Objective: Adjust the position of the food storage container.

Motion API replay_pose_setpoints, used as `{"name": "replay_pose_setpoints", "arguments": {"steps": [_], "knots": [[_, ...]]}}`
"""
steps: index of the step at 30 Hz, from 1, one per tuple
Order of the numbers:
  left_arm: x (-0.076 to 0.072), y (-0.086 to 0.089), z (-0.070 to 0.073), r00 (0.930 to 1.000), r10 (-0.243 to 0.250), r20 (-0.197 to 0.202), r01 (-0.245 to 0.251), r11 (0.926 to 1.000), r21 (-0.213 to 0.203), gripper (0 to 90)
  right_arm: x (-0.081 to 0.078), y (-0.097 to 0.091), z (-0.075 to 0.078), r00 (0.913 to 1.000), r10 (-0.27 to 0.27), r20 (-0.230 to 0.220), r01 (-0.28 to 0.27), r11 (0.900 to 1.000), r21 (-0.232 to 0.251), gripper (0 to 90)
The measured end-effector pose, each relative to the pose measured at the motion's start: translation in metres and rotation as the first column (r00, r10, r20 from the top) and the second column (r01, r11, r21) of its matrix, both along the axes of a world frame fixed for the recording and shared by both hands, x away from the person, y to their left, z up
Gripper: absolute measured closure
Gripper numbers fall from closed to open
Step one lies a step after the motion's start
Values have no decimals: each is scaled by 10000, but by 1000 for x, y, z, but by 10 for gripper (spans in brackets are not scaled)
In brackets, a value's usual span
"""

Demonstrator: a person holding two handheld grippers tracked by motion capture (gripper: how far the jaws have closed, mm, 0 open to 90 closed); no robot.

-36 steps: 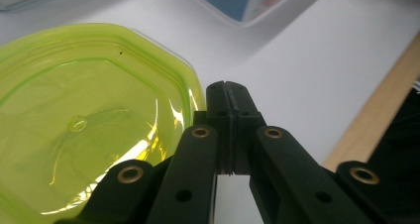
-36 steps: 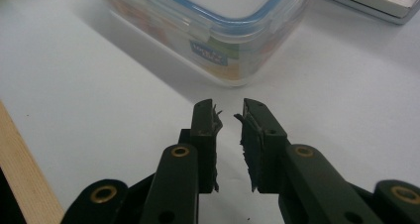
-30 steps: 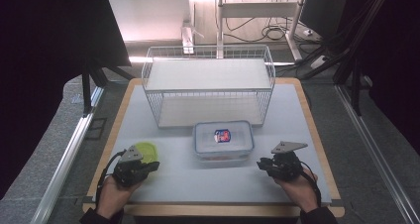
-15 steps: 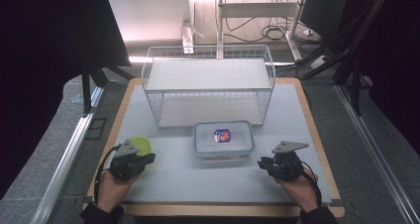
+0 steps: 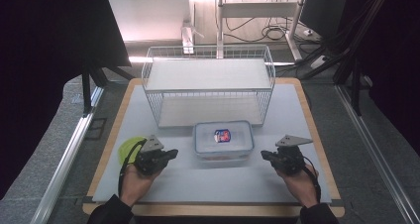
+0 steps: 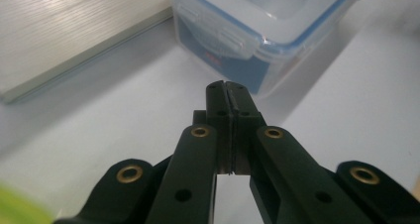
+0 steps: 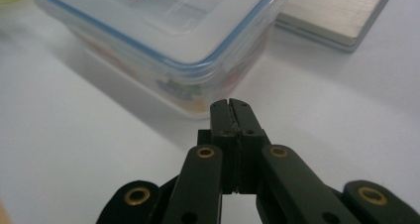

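The white-topped table [image 5: 208, 179] with a wooden edge carries a white wire basket [image 5: 208, 87] at its far middle, a clear lidded plastic container [image 5: 223, 140] just near of it, and a yellow-green dish [image 5: 128, 148] at the near left.

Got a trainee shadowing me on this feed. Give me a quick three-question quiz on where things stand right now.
1. True or false: the left gripper has its jaws pressed together with nothing between them.
2. What lies between the two grippers? A) a mug B) the lidded container C) a book
3. Fill in: the wire basket stands ___ the container, seen from the person's side.

Key: 1 true. 2 B; the right gripper also points at it, shut. 3 behind.
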State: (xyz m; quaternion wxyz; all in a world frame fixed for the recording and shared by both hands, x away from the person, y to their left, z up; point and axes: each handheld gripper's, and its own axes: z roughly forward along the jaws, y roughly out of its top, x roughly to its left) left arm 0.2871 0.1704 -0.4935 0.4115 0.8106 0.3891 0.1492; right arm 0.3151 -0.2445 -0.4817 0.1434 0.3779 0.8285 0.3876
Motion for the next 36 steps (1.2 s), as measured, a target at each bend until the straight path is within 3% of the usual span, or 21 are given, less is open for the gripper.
{"name": "replay_pose_setpoints", "arguments": {"steps": [7,12,18,20,25,28,31,36], "knots": [[26,-23,-7,9989,411,-239,-400,9982,454,898,19,7,1,9994,137,324,-127,9994,-333,900],[40,-37,-14,9977,582,-344,-556,9958,723,897,40,14,-5,9998,120,175,-110,9981,-602,900],[51,-41,-17,9959,888,-175,-873,9936,716,897,59,19,-8,9999,103,136,-97,9990,-448,900],[55,-40,-18,9952,966,-171,-954,9936,608,897,63,23,-10,9998,102,150,-93,9982,-597,900],[62,-44,-26,9926,1133,-447,-1111,9925,503,898,65,26,-14,9996,203,-177,-218,9958,-884,900],[61,-44,-25,9915,1192,-525,-1170,9922,425,900,62,30,-15,9998,205,-81,-213,9930,-1159,900],[59,-43,-25,9905,1182,-697,-1166,9928,265,900,62,29,-15,9996,186,-229,-207,9949,-989,900],[53,-47,-23,9916,1140,-614,-1104,9921,601,900,55,29,-14,9996,209,-204,-231,9932,-1144,900]]}}
